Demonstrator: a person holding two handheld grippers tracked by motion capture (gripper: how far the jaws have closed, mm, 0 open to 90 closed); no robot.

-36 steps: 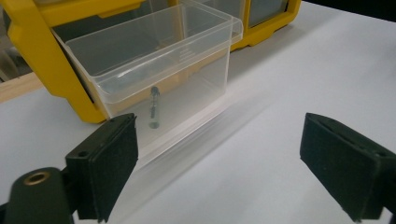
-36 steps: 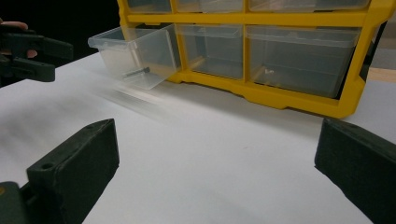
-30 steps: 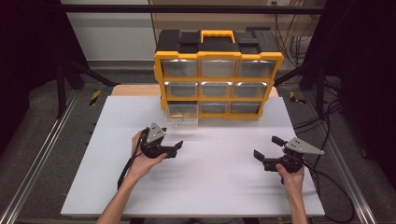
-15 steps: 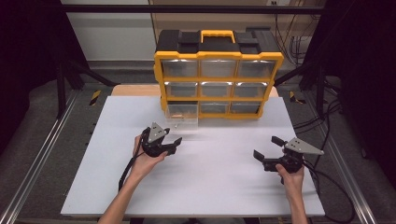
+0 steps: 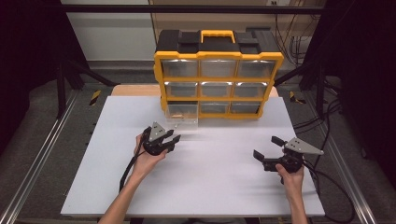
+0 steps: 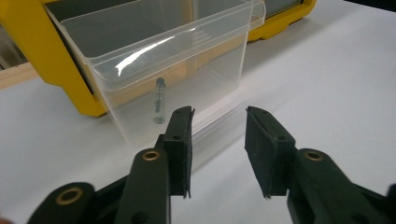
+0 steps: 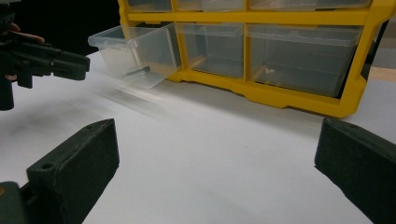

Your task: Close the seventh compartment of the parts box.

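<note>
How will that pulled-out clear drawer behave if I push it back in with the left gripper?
The clear drawer looks thin-walled, so it is probably light and may flex. It holds one small bolt, which would likely roll or slide. The left gripper is open just short of its smooth front, which may slip.

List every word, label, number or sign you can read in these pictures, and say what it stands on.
None can be read: the yellow organiser, its pulled-out clear drawer, the left gripper and right gripper show no legible text.
</note>
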